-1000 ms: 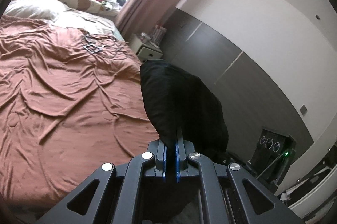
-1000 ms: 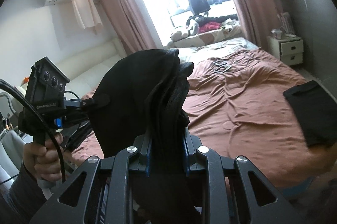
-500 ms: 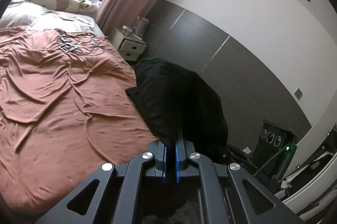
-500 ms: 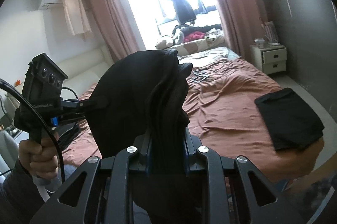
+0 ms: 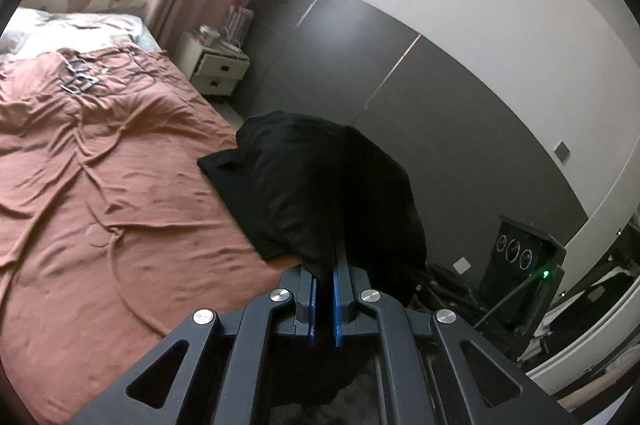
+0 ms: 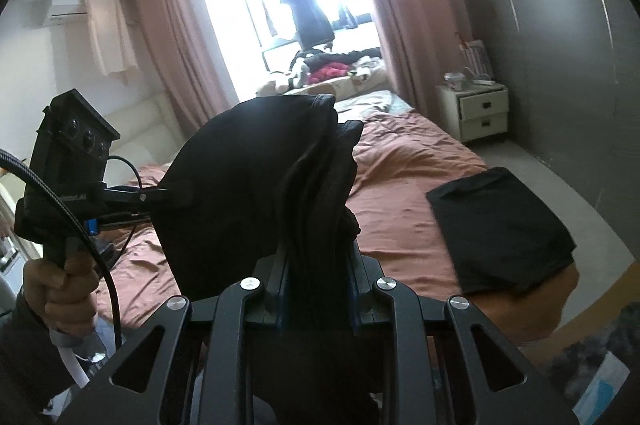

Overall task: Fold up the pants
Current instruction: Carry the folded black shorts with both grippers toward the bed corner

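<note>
Above the foot of the bed (image 6: 404, 181), the black pants (image 6: 248, 185) hang in the air, bunched and doubled, carried between the two tools. The right gripper (image 6: 316, 253) is clenched on a thick wad of gathered layers, cloth filling the gap between its blue pads. Off to the left in that view, the left gripper (image 6: 168, 197) pinches the far edge of the same garment, a hand (image 6: 60, 289) wrapped round its handle. From the left wrist view the left gripper (image 5: 323, 265) shows its pads nearly together with thin black fabric nipped between them.

A second dark piece, a folded garment (image 6: 500, 233), already lies flat on the brown sheet near the bed's corner, well apart from the held pants.

So the step in hand looks like the carry: pants partly folded, lifted clear, heading toward a resting spot. Next comes the set-down, probably beside or on top of that folded piece. It calls for both grippers to lower level together, keep the layers stacked, lay the fold flat, then let go without dragging the cloth open.
</note>
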`<state>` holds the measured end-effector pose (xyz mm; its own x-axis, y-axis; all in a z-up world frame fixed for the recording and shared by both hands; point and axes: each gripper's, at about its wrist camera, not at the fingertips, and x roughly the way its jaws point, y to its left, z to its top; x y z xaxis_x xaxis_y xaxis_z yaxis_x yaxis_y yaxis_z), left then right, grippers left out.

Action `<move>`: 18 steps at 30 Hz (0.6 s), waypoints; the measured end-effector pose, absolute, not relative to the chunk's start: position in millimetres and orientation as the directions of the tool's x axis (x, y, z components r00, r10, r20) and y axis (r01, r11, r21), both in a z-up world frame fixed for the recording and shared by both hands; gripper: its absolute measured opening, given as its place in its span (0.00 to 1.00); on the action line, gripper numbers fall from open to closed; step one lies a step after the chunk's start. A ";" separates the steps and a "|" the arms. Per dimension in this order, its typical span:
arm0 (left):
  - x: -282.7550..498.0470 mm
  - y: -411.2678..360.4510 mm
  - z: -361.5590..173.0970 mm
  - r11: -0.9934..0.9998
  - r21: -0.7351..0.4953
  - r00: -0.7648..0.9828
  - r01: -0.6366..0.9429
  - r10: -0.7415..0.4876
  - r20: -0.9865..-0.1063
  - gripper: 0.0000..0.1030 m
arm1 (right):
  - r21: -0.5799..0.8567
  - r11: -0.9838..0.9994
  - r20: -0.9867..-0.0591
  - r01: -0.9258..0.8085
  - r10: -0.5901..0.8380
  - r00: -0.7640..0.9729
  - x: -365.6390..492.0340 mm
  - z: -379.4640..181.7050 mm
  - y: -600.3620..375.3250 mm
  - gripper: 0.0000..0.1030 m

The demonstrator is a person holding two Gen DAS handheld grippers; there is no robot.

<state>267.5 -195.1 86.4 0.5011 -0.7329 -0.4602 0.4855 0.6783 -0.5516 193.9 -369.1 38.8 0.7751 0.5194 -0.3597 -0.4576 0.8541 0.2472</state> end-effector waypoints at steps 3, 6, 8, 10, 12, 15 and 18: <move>289.1 -208.5 77.2 0.664 -0.568 0.476 0.486 -0.746 -0.465 0.06 | 0.247 0.865 -0.374 -0.436 0.500 0.781 202.1 39.9 -369.6 0.19; 310.2 -224.6 68.3 0.646 -0.577 0.448 0.500 -0.763 -0.467 0.06 | 0.253 0.874 -0.387 -0.414 0.484 0.785 212.5 40.9 -372.2 0.19; 323.4 -237.4 64.0 0.638 -0.570 0.429 0.517 -0.770 -0.473 0.06 | 0.247 0.883 -0.395 -0.399 0.468 0.791 219.4 42.3 -374.2 0.19; 336.1 -248.5 59.5 0.625 -0.579 0.408 0.524 -0.781 -0.473 0.06 | 0.239 0.892 -0.401 -0.384 0.451 0.797 225.5 43.1 -375.8 0.19; 350.2 -259.2 55.2 0.609 -0.589 0.392 0.531 -0.793 -0.467 0.06 | 0.230 0.900 -0.408 -0.370 0.434 0.803 232.1 45.0 -377.0 0.19; 370.8 -274.8 50.5 0.582 -0.605 0.365 0.543 -0.813 -0.454 0.06 | 0.211 0.911 -0.414 -0.353 0.411 0.812 241.2 49.5 -378.2 0.19; 392.1 -289.3 46.8 0.560 -0.615 0.338 0.555 -0.828 -0.448 0.06 | 0.192 0.921 -0.415 -0.338 0.388 0.823 243.2 52.9 -377.7 0.19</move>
